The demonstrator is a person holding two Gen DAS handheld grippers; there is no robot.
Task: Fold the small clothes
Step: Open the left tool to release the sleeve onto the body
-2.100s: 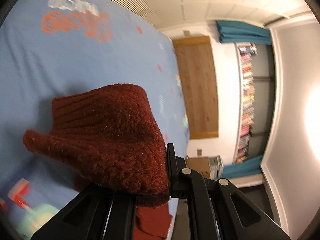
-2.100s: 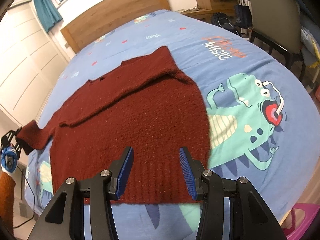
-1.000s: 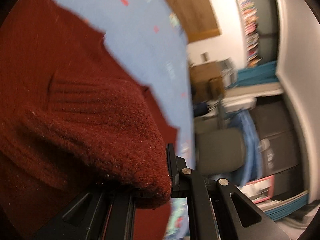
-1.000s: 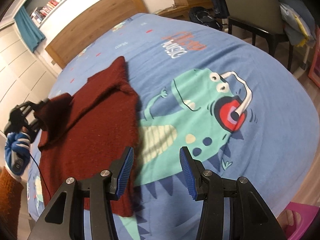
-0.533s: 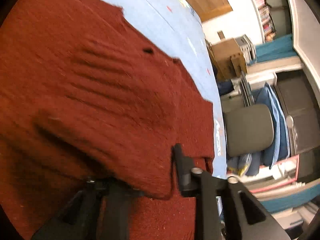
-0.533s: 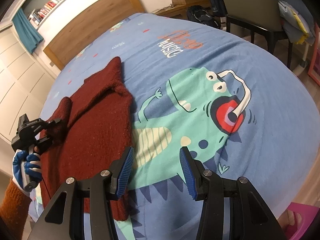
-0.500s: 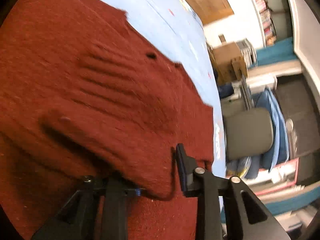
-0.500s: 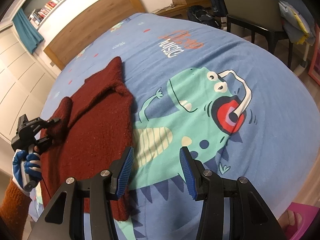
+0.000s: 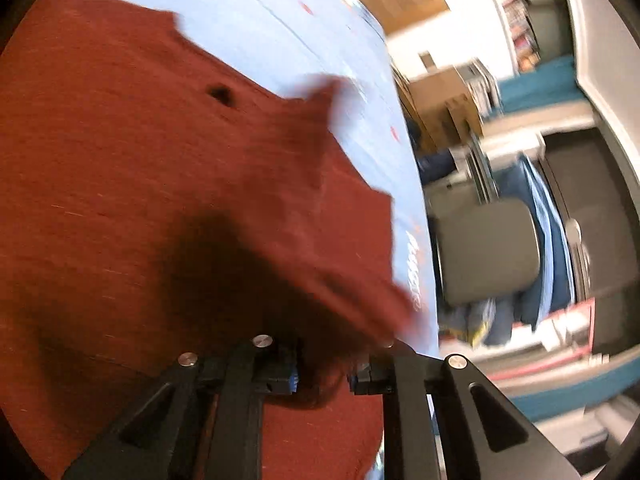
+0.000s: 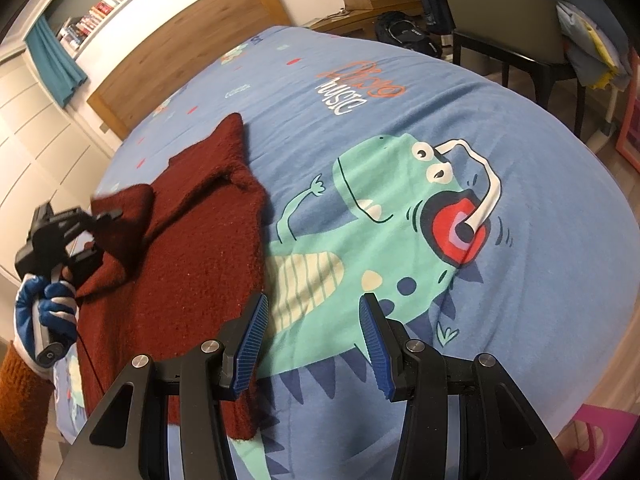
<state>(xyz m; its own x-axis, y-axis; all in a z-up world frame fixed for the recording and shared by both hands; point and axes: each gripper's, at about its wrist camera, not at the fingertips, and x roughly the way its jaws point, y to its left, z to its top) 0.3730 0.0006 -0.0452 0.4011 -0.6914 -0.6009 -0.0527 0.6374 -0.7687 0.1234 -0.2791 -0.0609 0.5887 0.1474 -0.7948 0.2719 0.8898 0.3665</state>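
Note:
A dark red knit sweater (image 10: 192,240) lies on the left part of the blue bed, one sleeve folded over its body. It fills the left wrist view (image 9: 140,160). My left gripper (image 9: 322,376) has its jaws parted with the sleeve cuff (image 9: 360,296) draped loosely between and over them, blurred. In the right wrist view the left gripper (image 10: 100,232) is at the cuff (image 10: 124,216) above the sweater. My right gripper (image 10: 310,332) is open and empty, above the sweater's right edge near the bed's front.
The blue bedsheet (image 10: 540,240) carries a green dinosaur print (image 10: 380,232). A wooden headboard (image 10: 180,48) is at the back. A grey chair (image 10: 500,12) and bags stand at the right of the bed. A pink box (image 10: 600,436) is at the lower right.
My left gripper carried the sleeve across over the sweater body, then its jaws opened around the cuff. The right gripper stayed open and swung a little to the right.

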